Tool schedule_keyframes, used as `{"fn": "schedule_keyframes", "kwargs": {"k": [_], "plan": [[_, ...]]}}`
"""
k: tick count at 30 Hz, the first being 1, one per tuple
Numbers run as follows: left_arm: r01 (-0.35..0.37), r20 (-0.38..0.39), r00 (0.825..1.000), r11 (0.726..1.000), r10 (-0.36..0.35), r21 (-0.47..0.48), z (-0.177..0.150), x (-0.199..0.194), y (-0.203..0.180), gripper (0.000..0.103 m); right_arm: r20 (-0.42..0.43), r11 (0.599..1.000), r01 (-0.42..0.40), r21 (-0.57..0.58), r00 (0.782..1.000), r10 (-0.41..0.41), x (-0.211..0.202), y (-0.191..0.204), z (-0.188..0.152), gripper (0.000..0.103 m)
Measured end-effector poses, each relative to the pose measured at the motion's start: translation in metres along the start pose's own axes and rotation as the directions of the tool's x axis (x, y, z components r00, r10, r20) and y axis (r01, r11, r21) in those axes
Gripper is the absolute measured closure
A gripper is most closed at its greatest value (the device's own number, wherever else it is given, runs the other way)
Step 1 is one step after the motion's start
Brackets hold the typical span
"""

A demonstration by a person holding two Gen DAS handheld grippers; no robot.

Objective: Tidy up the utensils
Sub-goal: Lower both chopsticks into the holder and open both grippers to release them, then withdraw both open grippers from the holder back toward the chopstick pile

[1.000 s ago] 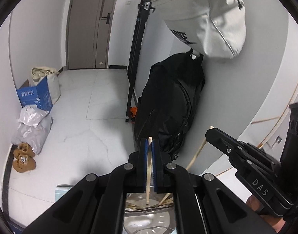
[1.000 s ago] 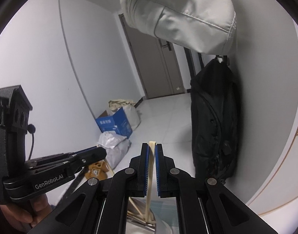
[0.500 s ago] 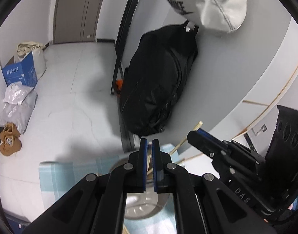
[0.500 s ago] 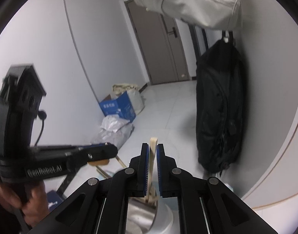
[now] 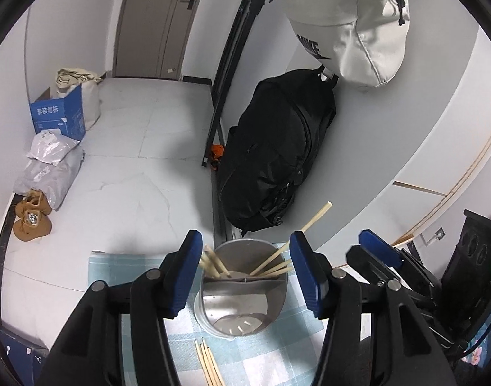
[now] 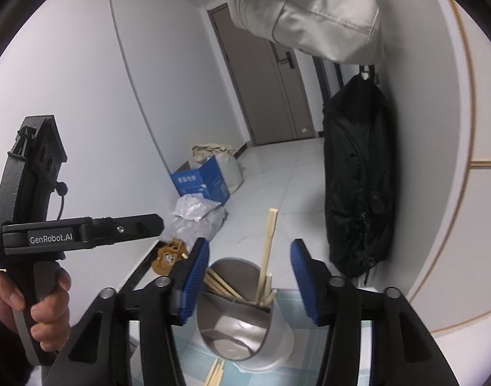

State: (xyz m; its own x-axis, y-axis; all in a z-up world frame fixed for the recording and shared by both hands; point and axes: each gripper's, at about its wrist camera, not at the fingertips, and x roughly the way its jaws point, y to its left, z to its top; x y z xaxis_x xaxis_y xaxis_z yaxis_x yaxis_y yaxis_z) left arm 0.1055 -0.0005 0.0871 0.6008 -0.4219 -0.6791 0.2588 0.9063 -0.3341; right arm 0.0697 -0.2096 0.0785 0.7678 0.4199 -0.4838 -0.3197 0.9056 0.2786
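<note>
A metal utensil holder (image 5: 245, 292) with a divider stands on a blue checked cloth (image 5: 277, 353). Several wooden chopsticks (image 5: 271, 263) lean in its far compartment; the near one holds none. It also shows in the right wrist view (image 6: 242, 318), with chopsticks (image 6: 266, 257) standing in it. My left gripper (image 5: 245, 263) is open and empty, its fingers either side of the holder. My right gripper (image 6: 248, 276) is open and empty above the holder. Loose chopsticks (image 5: 210, 366) lie on the cloth in front.
The table edge drops to a tiled floor with a black bag (image 5: 277, 160) against the wall, a white bag (image 5: 348, 25) hanging above, a blue box (image 5: 57, 115), grey parcels (image 5: 49, 167) and brown shoes (image 5: 31, 215). The left gripper's body (image 6: 52, 238) shows at left in the right view.
Both grippers opened and let go of the chopsticks they held; those chopsticks now stand in the holder. Both views tilted down toward the holder.
</note>
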Motion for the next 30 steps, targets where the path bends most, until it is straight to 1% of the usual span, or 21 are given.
{"fn": "schedule_keyframes", "kwargs": {"k": [2,3,4,7,8,10,14,17,21,22,23,24,30], "plan": [[-0.019,0.01,1.0,1.0,0.019,-0.005,-0.004,-0.004,0.0,0.051,0.008,1.0,0.003,0.01,1.0,-0.003,-0.008,0.0,-0.004,0.046],[-0.029,0.015,0.999,1.0,0.029,-0.007,-0.006,-0.007,0.001,0.051,0.008,1.0,0.001,0.018,1.0,-0.001,-0.012,0.001,-0.005,0.044],[-0.041,0.02,0.999,0.999,0.041,-0.008,-0.008,-0.009,0.0,0.05,0.01,1.0,0.003,0.024,1.0,-0.003,-0.016,0.001,-0.007,0.04],[-0.074,0.047,0.996,0.997,0.074,0.001,-0.016,-0.019,0.0,0.042,0.027,1.0,0.003,0.025,1.0,-0.004,-0.026,0.005,-0.013,0.034],[-0.082,0.058,0.995,0.997,0.081,0.008,-0.019,-0.022,-0.001,0.042,0.031,1.0,0.006,0.021,0.999,-0.007,-0.029,0.007,-0.014,0.032],[-0.099,0.076,0.992,0.995,0.098,0.013,-0.027,-0.028,-0.003,0.042,0.038,1.0,0.018,0.018,0.999,-0.018,-0.033,0.01,-0.018,0.023],[-0.138,0.099,0.986,0.99,0.138,-0.001,-0.04,-0.036,-0.003,0.041,0.046,1.0,0.016,0.023,0.999,-0.018,-0.041,0.014,-0.026,0.018],[-0.159,0.12,0.98,0.987,0.157,0.006,-0.05,-0.041,-0.005,0.04,0.051,1.0,0.018,0.025,0.999,-0.019,-0.048,0.019,-0.033,0.013],[-0.182,0.145,0.973,0.983,0.18,0.002,-0.062,-0.046,-0.006,0.039,0.059,1.0,0.008,0.023,0.998,-0.01,-0.054,0.025,-0.043,0.013],[-0.188,0.149,0.971,0.982,0.186,0.0,-0.065,-0.046,-0.006,0.034,0.057,1.0,0.006,0.022,0.998,-0.008,-0.055,0.027,-0.045,0.013],[-0.195,0.153,0.969,0.981,0.193,-0.003,-0.068,-0.047,-0.005,0.026,0.053,1.0,0.004,0.022,0.999,-0.005,-0.055,0.028,-0.047,0.013],[-0.202,0.16,0.967,0.979,0.2,-0.005,-0.071,-0.048,-0.005,0.024,0.049,1.0,-0.001,0.022,0.999,0.0,-0.055,0.029,-0.05,0.013],[-0.234,0.198,0.953,0.972,0.23,-0.003,-0.085,-0.05,-0.004,0.024,0.031,1.0,-0.011,0.029,0.999,0.01,-0.056,0.034,-0.07,0.013]]}}
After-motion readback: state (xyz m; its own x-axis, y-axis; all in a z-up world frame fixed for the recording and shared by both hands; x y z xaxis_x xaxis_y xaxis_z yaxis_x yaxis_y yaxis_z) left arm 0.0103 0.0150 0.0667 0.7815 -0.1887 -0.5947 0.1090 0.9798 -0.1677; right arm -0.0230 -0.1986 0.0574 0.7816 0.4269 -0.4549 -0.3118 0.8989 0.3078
